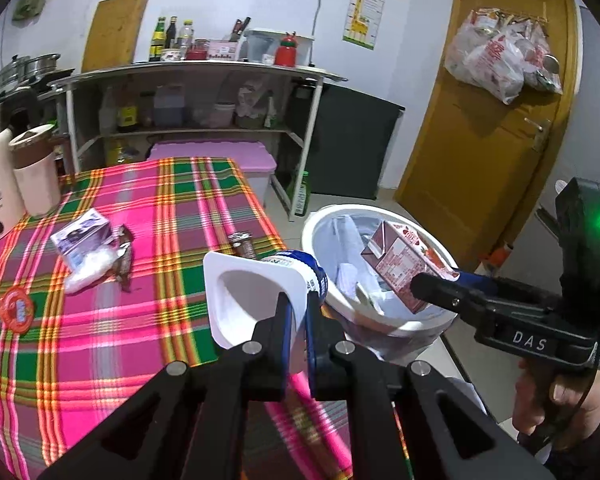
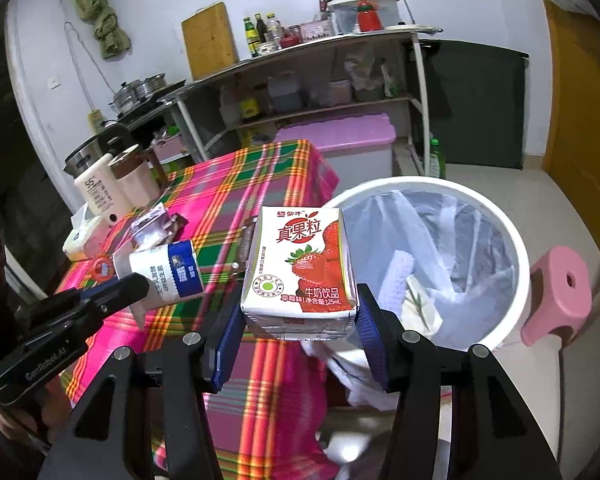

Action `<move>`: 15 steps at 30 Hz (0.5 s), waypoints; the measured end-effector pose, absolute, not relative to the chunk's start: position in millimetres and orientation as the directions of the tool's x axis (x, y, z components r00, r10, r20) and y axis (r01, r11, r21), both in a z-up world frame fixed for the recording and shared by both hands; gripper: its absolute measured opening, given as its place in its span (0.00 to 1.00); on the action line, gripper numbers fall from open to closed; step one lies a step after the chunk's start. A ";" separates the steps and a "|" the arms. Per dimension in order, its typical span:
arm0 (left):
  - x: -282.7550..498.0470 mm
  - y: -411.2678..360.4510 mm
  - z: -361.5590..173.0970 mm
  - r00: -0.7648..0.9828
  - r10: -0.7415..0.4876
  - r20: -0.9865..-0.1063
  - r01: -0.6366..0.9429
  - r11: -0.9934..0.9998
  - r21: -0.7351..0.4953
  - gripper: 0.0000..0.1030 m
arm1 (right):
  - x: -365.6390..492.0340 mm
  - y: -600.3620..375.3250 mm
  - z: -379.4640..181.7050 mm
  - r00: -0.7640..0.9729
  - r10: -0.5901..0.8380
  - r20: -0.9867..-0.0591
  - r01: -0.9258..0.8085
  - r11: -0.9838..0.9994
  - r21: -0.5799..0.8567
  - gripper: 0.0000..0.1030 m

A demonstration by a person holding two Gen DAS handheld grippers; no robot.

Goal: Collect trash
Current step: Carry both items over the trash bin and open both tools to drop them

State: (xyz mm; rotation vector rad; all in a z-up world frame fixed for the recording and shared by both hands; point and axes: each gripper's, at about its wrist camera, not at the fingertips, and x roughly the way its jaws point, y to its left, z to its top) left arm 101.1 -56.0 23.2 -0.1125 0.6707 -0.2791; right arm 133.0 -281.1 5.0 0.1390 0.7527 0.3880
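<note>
Carrying to bin (image 2: pixel 496 216) | left gripper (image 1: pixel 298 312) pinching yogurt cup (image 1: pixel 260 292) rim | right gripper (image 2: pixel 298 320) clamping strawberry milk carton (image 2: pixel 300 268) wide, for dumping

Glossy packaging on woven cloth

Printed paper carton (image 2: pixel 300 268), smooth plastic yogurt cup (image 1: pixel 256 292), thin crinkled bin liner (image 2: pixel 440 240), checked cloth over the counter (image 1: pixel 140 320).

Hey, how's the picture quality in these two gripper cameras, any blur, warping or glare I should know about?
Left wrist view: strong fisheye bending of the door and shelf, dark vignette corners, the tablecloth smeared near the bottom edge. Right wrist view: same warping, the strawberry milk carton is sharp, the floor below it blurred; no harsh glare.
</note>
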 end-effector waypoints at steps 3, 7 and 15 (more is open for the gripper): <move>107.0 -65.1 23.2 0.740 -0.305 -0.599 0.238 0.952 -0.191 0.07 | 134.5 -290.4 1.8 0.666 0.378 -0.643 -0.272 0.926 0.262 0.52; 115.3 -78.8 22.8 0.729 -0.326 -0.602 0.269 0.945 -0.187 0.07 | 138.1 -305.5 -2.5 0.670 0.354 -0.652 -0.236 0.935 0.265 0.52; 129.4 -108.3 18.8 0.701 -0.369 -0.610 0.329 0.927 -0.182 0.07 | 143.2 -332.0 -10.3 0.675 0.313 -0.668 -0.173 0.948 0.269 0.52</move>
